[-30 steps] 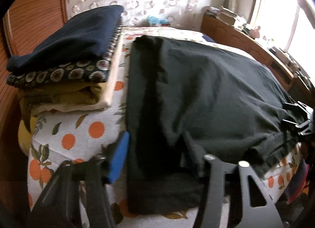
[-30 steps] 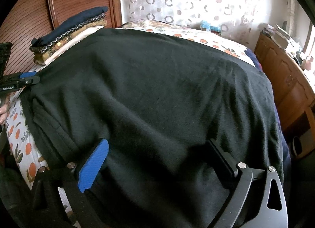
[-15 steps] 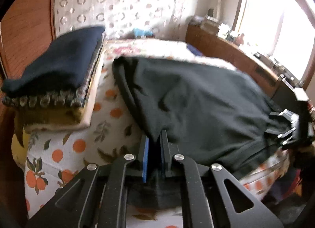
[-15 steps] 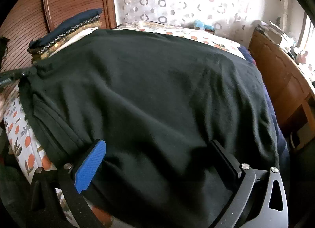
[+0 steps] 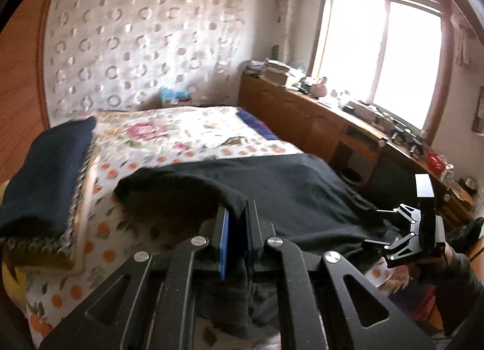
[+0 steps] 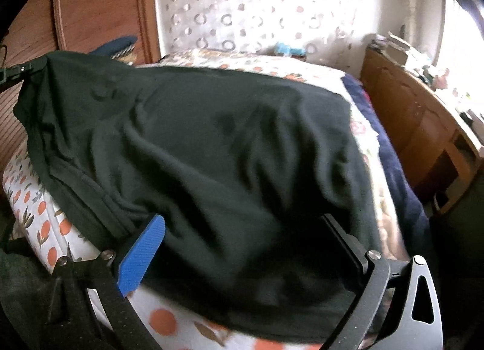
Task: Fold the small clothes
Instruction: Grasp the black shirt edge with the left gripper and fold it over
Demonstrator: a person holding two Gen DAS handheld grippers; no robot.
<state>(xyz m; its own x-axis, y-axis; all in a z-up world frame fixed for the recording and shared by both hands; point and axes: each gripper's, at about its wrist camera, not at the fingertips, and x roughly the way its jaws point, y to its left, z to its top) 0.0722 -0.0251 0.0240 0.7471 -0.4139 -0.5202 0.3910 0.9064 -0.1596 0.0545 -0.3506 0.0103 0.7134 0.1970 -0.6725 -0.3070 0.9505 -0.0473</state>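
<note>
Left wrist view shows the left gripper point(image 5: 237, 230), spread a second ago, now pinching the black fleece garment point(image 5: 290, 186) and lifting its corner off the orange-print bed point(image 5: 99, 247) beside folded clothes point(image 5: 45, 180), while the right gripper point(image 6: 242, 247) stays spread over it.

The right gripper point(image 6: 242, 238) is hovering with jaws spread wide over the near edge of the black garment point(image 6: 211, 144) — which is lying across the orange-print bed point(image 6: 169, 328) — while the left gripper point(image 6: 21, 73) is lifting its far corner.
</note>
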